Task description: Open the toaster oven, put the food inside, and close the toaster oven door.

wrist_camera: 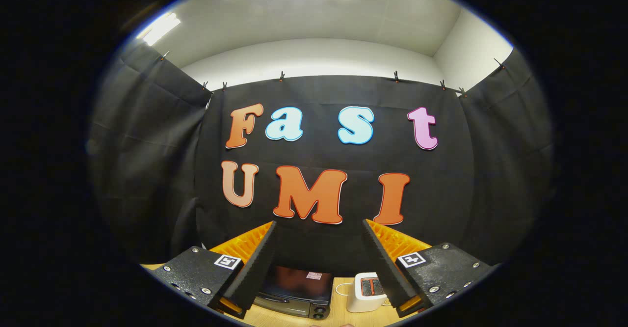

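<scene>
So we're looking down at the dark, boxy toaster oven with a glass door (298, 291) sitting on the light wooden tabletop (338, 317), low down between our two fingers and well below them. Its door looks closed, with the handle bar across the front and a round knob at the lower right corner. We can't spot the food anywhere from here, so we won't guess where it is.

Just beside the oven, to its right, there's a small white slot toaster (367, 291) with a thin white cord (342, 287) looping off its left side toward the oven. Behind both hangs the black cloth wall.

Our gripper (319, 229) is held up high, fingers spread wide apart with nothing between them, pointed mostly at the wall rather than at the table.

What could go wrong, as we see it:
- we come down from this height and tilt, and a finger tip bumps the oven top instead of getting at the handle
- the right finger drifts into the white toaster or snags that cord, since both sit so close to the oven
- we pull the door at an angle and drag the whole oven across the table, because nothing seems to pin it down
</scene>
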Tool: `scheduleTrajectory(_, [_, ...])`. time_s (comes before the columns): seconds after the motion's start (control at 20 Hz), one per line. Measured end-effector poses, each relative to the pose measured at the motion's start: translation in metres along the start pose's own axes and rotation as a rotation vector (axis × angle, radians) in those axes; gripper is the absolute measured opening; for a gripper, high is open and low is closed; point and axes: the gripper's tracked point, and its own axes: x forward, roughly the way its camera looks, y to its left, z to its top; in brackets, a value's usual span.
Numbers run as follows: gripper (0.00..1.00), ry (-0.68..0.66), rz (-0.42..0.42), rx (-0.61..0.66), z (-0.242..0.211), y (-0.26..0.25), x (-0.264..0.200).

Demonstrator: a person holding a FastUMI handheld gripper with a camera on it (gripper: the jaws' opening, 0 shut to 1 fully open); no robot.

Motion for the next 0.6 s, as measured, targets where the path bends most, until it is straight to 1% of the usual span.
scheduleTrajectory(0.15, [1.00, 0.000, -0.028, 0.010, -0.003, -0.009, 0.003])
scheduleTrajectory(0.35, [1.00, 0.025, -0.031, 0.045, -0.020, -0.008, 0.012])
scheduleTrajectory(0.6, [1.00, 0.141, -0.023, 0.082, -0.078, 0.007, 0.027])
